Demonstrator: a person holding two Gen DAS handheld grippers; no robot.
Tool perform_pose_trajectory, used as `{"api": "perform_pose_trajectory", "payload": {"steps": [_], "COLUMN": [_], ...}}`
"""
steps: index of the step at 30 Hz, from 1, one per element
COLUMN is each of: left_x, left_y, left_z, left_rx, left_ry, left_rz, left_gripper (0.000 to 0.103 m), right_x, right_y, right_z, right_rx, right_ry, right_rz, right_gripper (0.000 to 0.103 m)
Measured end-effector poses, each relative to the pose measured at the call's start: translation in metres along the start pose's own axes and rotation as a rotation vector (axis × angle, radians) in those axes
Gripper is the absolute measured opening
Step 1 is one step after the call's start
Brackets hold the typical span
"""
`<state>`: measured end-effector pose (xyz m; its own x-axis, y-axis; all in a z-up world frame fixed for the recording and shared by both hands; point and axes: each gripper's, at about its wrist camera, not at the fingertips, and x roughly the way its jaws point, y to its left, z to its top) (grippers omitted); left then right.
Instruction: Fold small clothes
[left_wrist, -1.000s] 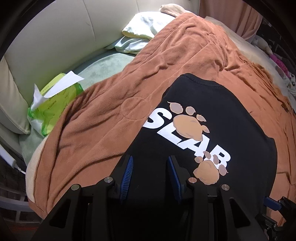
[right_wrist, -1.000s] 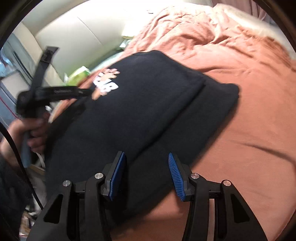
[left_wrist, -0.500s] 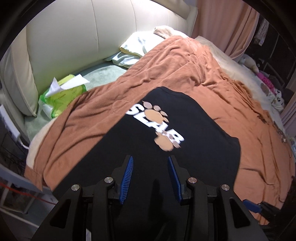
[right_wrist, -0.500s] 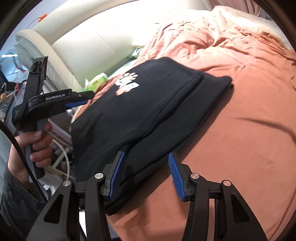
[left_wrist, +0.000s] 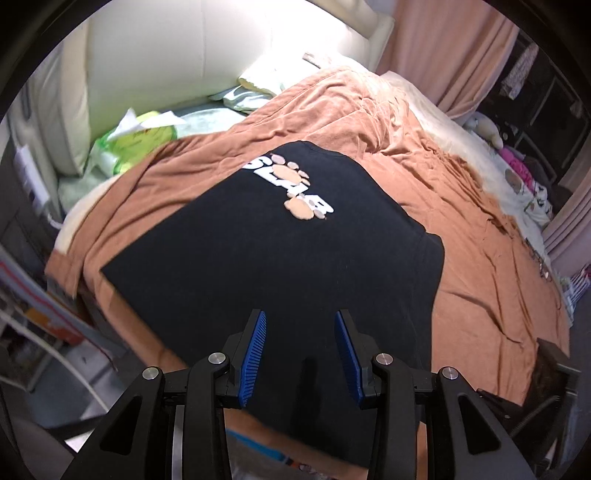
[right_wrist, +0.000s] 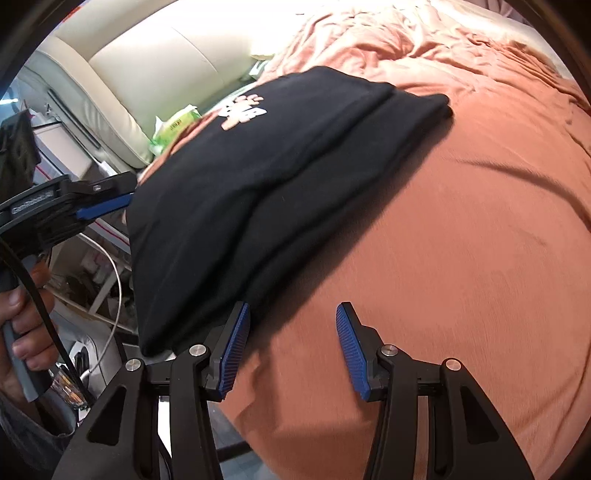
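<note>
A black T-shirt (left_wrist: 280, 266) with a white and tan paw print lies folded lengthwise on a rust-brown blanket (left_wrist: 480, 288). Its near end hangs over the bed's edge. My left gripper (left_wrist: 300, 350) hovers above that near end, open, with nothing between its blue pads. In the right wrist view the same shirt (right_wrist: 258, 177) stretches away to the upper left, one side folded in along a long crease. My right gripper (right_wrist: 291, 347) is open above bare blanket (right_wrist: 461, 258), just right of the shirt's near corner. The left gripper (right_wrist: 103, 201) shows there too, held by a hand (right_wrist: 22, 317).
A cream padded headboard (left_wrist: 177, 59) rises behind the bed. A green tissue pack (left_wrist: 136, 140) and pale pillows (left_wrist: 255, 92) lie by it. Pink curtains (left_wrist: 454, 48) and soft toys (left_wrist: 517, 177) are at the far right. Shelves and cables (right_wrist: 107, 280) crowd the floor left of the bed.
Both grippers have drawn back toward the near edge of the bed. The shirt looks smaller and its hanging end has come into view. The right gripper now sits over blanket instead of shirt.
</note>
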<state>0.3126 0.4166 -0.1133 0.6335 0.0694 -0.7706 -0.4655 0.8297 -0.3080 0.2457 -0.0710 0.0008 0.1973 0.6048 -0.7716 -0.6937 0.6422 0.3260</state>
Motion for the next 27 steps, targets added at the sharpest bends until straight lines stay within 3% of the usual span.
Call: {"api": "perform_pose_trajectory", "payload": {"steps": [3,6,9,14,15,17,19,24,27], "left_x": [-0.011,-0.026,-0.037,-0.062,-0.068,-0.081,-0.089,-0.117,-0.131], "left_y": [0.006,0.002,-0.002,-0.018,-0.021,-0.025,-0.030,-0.054,-0.070], "left_z": [-0.010,-0.022,-0.034,-0.051,-0.055,-0.061,-0.065,-0.078,-0.086], "left_rx": [-0.065,-0.052,-0.061,-0.027,-0.027,-0.037,-0.043,-0.035,-0.037], "left_ry": [0.006,-0.021,-0.022,-0.040,-0.046,-0.057,-0.060,-0.122,-0.150], "left_rz": [-0.059,-0.040,-0.087,-0.089,-0.093,-0.103,-0.117,-0.075,-0.080], "left_gripper": [0.042,0.042,0.042,0.042,0.042,0.043,0.047,0.103,0.103], "right_x": [-0.010,-0.029,-0.051,-0.099,-0.111,-0.130,-0.153,-0.191,-0.205], "right_y": [-0.006,-0.007,-0.001,0.000,-0.001,-0.003,-0.009,-0.015,-0.016], "right_z": [-0.007,-0.015,-0.020,-0.022,-0.023,-0.034,-0.041,-0.059,-0.071], "right_rx": [0.022,0.070,0.083,0.061,0.056,0.048,0.029,0.017,-0.007], "right_ry": [-0.003,-0.031,-0.055,-0.122,-0.139,-0.168,-0.215,-0.280,-0.310], "right_rz": [-0.012,-0.018,-0.032,-0.075,-0.089,-0.125,-0.163,-0.205,-0.228], "right_gripper": [0.046,0.046,0.046,0.047,0.050,0.072,0.079,0.091,0.092]}}
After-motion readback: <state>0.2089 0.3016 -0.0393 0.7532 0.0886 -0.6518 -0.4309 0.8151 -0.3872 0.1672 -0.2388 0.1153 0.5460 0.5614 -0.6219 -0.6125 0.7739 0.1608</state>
